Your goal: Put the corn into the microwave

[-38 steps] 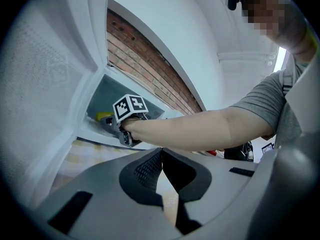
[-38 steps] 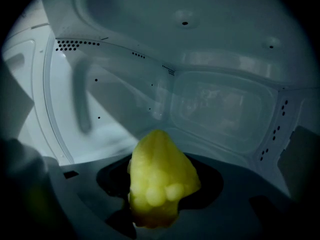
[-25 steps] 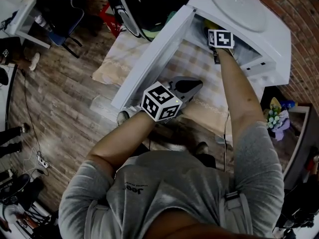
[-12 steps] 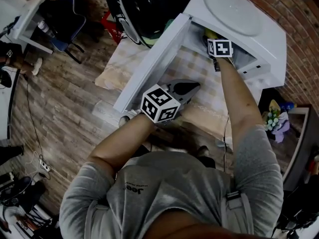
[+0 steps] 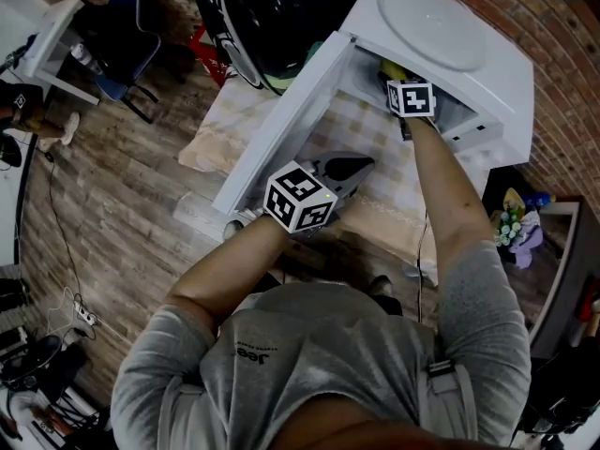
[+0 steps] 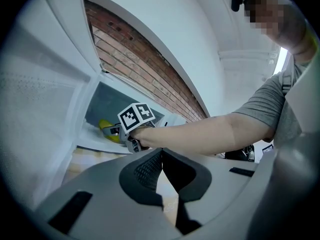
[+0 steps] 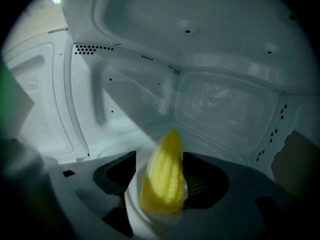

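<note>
The yellow corn point(image 7: 162, 176) lies between the wide-apart jaws of my right gripper point(image 7: 161, 186), inside the white microwave point(image 5: 450, 26). Its pads do not press on the cob, which rests on a white base and looks slightly blurred. In the head view that gripper point(image 5: 400, 75) reaches into the oven's mouth past the open door point(image 5: 281, 120), with the corn point(image 5: 394, 67) just showing. The left gripper view shows the corn point(image 6: 107, 131) too. My left gripper point(image 5: 361, 165) hovers over the table in front of the door, its jaws point(image 6: 161, 156) shut on nothing.
The microwave stands on a table with a checked cloth point(image 5: 375, 139). A large black rounded object point(image 5: 262, 17) sits behind the door. Flowers point(image 5: 514, 218) are at the right, and a chair point(image 5: 122, 26) stands on the wooden floor at the left. A brick wall backs the oven.
Both hands keep their places; the head view has only shifted slightly.
</note>
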A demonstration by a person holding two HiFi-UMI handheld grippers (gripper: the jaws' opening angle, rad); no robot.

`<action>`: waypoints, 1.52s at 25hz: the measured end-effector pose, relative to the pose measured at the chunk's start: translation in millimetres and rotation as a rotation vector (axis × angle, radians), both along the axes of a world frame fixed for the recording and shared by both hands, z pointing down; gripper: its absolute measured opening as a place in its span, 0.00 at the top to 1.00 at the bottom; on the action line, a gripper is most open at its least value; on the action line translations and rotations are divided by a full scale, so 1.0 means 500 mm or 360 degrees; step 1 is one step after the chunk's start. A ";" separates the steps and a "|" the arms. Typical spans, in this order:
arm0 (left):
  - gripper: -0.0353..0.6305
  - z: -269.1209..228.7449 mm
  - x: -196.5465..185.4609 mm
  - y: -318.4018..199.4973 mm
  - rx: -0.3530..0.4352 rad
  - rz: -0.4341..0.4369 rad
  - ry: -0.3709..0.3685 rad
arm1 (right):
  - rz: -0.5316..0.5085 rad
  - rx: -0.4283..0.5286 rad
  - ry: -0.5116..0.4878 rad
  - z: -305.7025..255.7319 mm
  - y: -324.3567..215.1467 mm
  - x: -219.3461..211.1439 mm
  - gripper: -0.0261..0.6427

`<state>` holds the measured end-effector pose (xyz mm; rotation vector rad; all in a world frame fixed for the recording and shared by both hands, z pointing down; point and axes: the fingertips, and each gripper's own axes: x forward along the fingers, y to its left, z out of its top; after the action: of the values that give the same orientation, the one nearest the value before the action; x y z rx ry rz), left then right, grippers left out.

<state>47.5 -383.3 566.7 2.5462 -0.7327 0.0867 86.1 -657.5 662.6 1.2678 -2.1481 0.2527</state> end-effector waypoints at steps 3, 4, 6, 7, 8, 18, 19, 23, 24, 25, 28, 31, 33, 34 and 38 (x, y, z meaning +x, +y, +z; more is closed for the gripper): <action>0.92 0.000 0.008 0.006 -0.0009 0.0006 -0.0007 | -0.0011 -0.0005 -0.0022 -0.001 0.012 0.004 0.52; 0.92 -0.001 0.010 0.008 -0.0011 0.0006 -0.0008 | -0.0010 -0.0001 -0.0025 -0.003 0.017 0.007 0.52; 0.92 -0.004 0.012 0.012 -0.0012 0.0006 -0.0012 | 0.0001 0.0021 -0.0024 -0.014 0.028 0.014 0.52; 0.92 -0.006 0.013 0.012 -0.0010 0.0005 -0.0014 | 0.0001 0.0032 -0.0029 -0.020 0.034 0.017 0.52; 0.92 -0.009 0.014 0.011 -0.0007 0.0003 -0.0016 | -0.0003 0.0039 -0.0039 -0.025 0.042 0.018 0.52; 0.92 -0.055 0.013 0.013 0.0033 -0.0019 -0.0043 | -0.0082 0.0065 -0.0191 -0.095 0.189 0.032 0.52; 0.92 -0.062 0.013 0.014 0.0039 -0.0018 -0.0045 | -0.0083 0.0064 -0.0205 -0.104 0.202 0.038 0.52; 0.92 -0.085 0.016 0.021 0.0058 -0.0020 -0.0058 | -0.0075 0.0059 -0.0258 -0.136 0.242 0.062 0.52; 0.92 -0.090 0.015 0.021 0.0061 -0.0022 -0.0060 | -0.0070 0.0059 -0.0267 -0.142 0.251 0.069 0.52; 0.92 -0.095 0.014 0.023 0.0063 -0.0024 -0.0063 | -0.0064 0.0059 -0.0274 -0.147 0.259 0.075 0.52; 0.92 -0.109 0.011 0.029 0.0079 -0.0018 -0.0083 | -0.0049 0.0062 -0.0290 -0.161 0.280 0.092 0.52; 0.92 -0.124 0.006 0.030 0.0103 -0.0014 -0.0099 | -0.0031 0.0071 -0.0318 -0.176 0.292 0.102 0.52; 0.92 -0.135 0.003 0.033 0.0116 -0.0018 -0.0098 | -0.0024 0.0074 -0.0336 -0.184 0.302 0.105 0.53; 0.92 -0.141 0.002 0.036 0.0123 -0.0019 -0.0096 | -0.0021 0.0078 -0.0343 -0.189 0.308 0.107 0.53; 0.92 -0.162 0.002 0.054 0.0150 -0.0020 -0.0092 | -0.0016 0.0100 -0.0368 -0.211 0.333 0.110 0.54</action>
<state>48.7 -356.2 485.6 2.6381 -0.7920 0.1246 140.9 -491.1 556.9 1.3171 -2.3735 0.3449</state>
